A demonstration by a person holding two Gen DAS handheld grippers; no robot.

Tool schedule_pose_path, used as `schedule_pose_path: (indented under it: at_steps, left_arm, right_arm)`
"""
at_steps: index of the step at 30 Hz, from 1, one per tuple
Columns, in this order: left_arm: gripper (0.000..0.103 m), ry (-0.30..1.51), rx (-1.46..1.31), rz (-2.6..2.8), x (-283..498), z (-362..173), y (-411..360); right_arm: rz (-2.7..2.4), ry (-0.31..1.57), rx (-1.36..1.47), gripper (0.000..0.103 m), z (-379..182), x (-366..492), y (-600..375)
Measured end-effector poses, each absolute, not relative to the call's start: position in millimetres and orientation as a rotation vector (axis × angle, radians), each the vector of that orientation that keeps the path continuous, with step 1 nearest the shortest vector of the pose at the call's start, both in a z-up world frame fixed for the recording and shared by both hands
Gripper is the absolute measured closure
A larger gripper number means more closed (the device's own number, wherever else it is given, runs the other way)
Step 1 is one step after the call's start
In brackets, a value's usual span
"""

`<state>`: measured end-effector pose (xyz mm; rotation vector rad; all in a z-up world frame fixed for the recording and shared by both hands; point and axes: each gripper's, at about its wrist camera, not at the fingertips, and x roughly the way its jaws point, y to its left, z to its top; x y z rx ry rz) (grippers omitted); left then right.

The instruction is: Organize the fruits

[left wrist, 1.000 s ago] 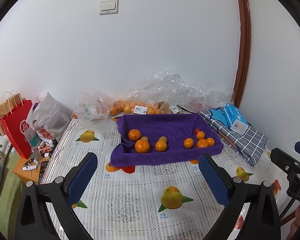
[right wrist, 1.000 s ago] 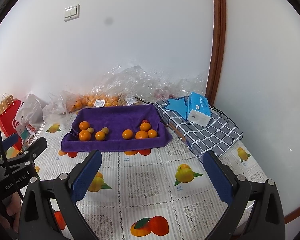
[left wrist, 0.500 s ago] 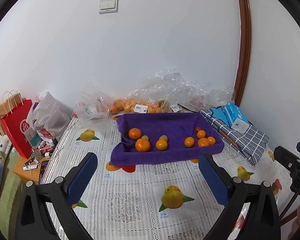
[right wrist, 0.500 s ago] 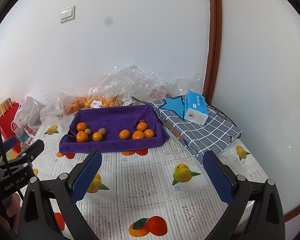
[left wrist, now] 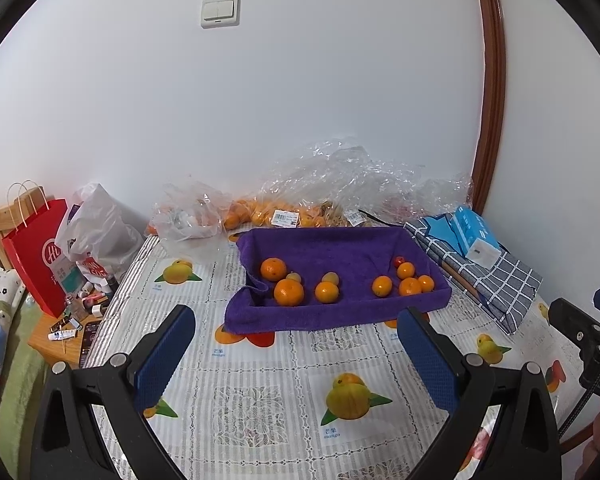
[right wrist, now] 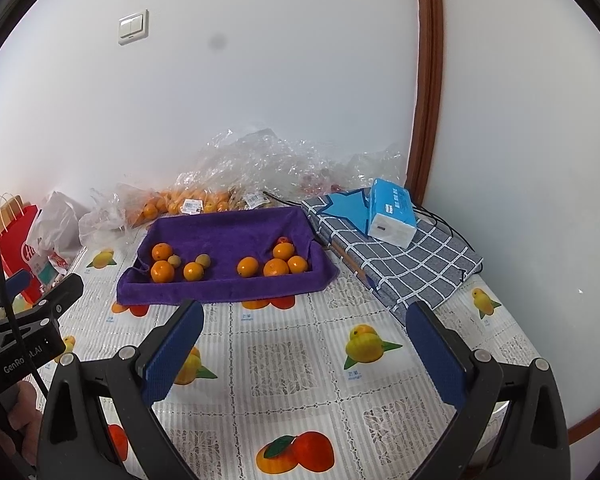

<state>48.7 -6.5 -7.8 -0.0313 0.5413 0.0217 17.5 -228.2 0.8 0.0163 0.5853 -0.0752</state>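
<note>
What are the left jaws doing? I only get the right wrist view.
Observer: The left gripper has its jaws wide open with nothing between them. It hangs over the tablecloth, short of the tray.
Operator: What's under the red bag? The left gripper blocks that for me.
Observer: A low wooden stand beside the table, cluttered with small bottles and tubes.

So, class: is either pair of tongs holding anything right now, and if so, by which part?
Nothing is held. The left tongs and right tongs are both open and empty, short of the purple tray with its oranges.
</note>
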Motion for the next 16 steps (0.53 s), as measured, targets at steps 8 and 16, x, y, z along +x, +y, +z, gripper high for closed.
schedule_pose_path:
  at_steps: [8,16]
  left_arm:
    - [0.001,0.544,-0.029,0.024,49.4,-8.0,-6.5]
    - [0.001,0.543,-0.032,0.022,50.8,-8.7,-6.4]
  right_arm:
    - [-0.079,0.574,0.022,0.003,2.9,16.7,-226.3]
    - [-0.08,0.572,0.026,0.003,2.5,18.3,-226.1]
